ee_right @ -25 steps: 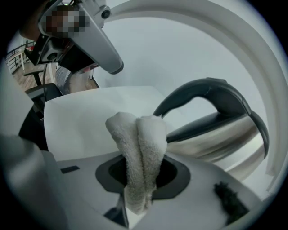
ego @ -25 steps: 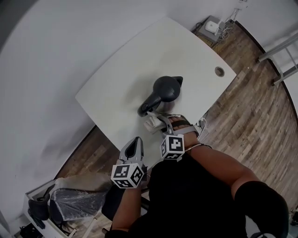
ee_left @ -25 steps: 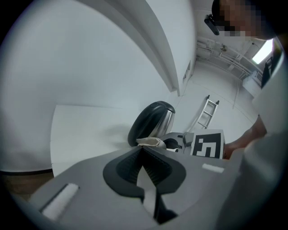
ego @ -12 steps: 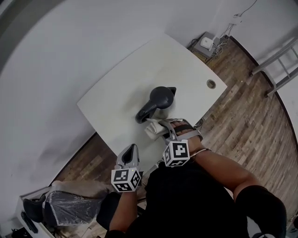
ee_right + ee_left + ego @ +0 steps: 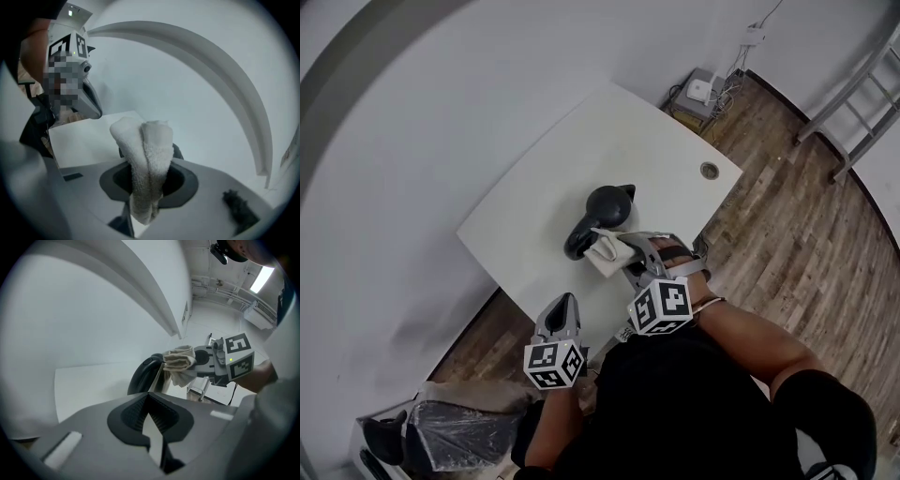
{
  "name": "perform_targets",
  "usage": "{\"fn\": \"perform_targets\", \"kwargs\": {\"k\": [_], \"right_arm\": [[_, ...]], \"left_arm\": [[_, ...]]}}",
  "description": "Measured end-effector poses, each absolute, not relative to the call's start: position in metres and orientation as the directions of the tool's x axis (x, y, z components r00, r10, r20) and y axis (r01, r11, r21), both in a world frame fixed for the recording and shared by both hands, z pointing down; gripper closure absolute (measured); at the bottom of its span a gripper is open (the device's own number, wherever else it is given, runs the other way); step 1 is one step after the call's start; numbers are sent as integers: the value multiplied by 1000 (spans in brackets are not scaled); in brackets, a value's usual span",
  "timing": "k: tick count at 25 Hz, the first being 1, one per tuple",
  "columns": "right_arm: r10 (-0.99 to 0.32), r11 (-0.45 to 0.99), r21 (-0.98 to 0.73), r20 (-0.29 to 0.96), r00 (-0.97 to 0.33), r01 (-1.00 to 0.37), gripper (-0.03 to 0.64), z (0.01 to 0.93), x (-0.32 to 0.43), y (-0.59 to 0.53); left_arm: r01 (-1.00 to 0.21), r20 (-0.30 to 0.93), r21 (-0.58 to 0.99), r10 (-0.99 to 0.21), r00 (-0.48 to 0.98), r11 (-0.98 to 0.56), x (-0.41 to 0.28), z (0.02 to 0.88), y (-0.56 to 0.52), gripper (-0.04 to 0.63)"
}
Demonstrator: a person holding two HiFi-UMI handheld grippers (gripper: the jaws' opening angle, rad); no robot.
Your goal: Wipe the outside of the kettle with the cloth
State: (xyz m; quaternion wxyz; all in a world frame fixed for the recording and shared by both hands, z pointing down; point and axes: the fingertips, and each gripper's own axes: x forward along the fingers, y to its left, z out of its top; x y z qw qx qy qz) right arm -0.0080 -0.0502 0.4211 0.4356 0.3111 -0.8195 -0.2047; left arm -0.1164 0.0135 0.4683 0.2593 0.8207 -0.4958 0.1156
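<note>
A steel kettle (image 5: 602, 214) with a black lid and handle stands near the front edge of the white table (image 5: 534, 206). My right gripper (image 5: 621, 244) is shut on a folded off-white cloth (image 5: 604, 250) and holds it against the kettle's near side, just below the handle. In the right gripper view the cloth (image 5: 145, 154) fills the jaws and hides most of the kettle (image 5: 177, 151). My left gripper (image 5: 564, 306) hangs off the table's front edge, shut and empty. From its view I see the kettle (image 5: 143, 375), the cloth (image 5: 180, 363) and the right gripper (image 5: 190, 363).
The table has a round cable hole (image 5: 709, 171) near its right corner. A white power box with cables (image 5: 701, 91) lies on the wooden floor beyond it. A metal frame (image 5: 853, 103) stands at the right. A plastic-wrapped chair (image 5: 450, 427) sits at the lower left.
The right gripper has carried the cloth up the kettle's near side toward the handle. The head view has shifted. The left gripper has hardly moved.
</note>
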Motion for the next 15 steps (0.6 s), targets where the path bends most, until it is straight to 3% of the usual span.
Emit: {"fn": "perform_targets", "kwargs": {"k": [2,4,5,7,8,11,15], "right_arm": [[-685,727,461,534,-496,-509,515,406,-1,-57],[-653,713,64,425,-627,-698,515,393,12,-67],[-647,667,-190,332,-686,-720,515,387,20,-73],[-677,530,-605,120,-726,-594,515,381,40,-84],[-698,480,-719,35,-716,-503,515,379,49,-88],[-730,431,-842,-115,-674,-324,515,379,67,-92],[-760,408,-875,-166,-629,-262,515,392,83,-94]], "left_arm": [[-875,447,318,-756,478,-365,-120,466,15,589],[-872,445,317,-753,485,-374,-117,460,14,589],[-870,446,313,-750,489,-382,-115,457,14,589],[-868,455,305,-741,494,-391,-111,454,16,588],[-869,463,304,-736,494,-391,-110,454,17,588],[-870,486,302,-723,492,-389,-107,456,22,589],[-863,513,305,-693,506,-404,-97,461,23,589]]}}
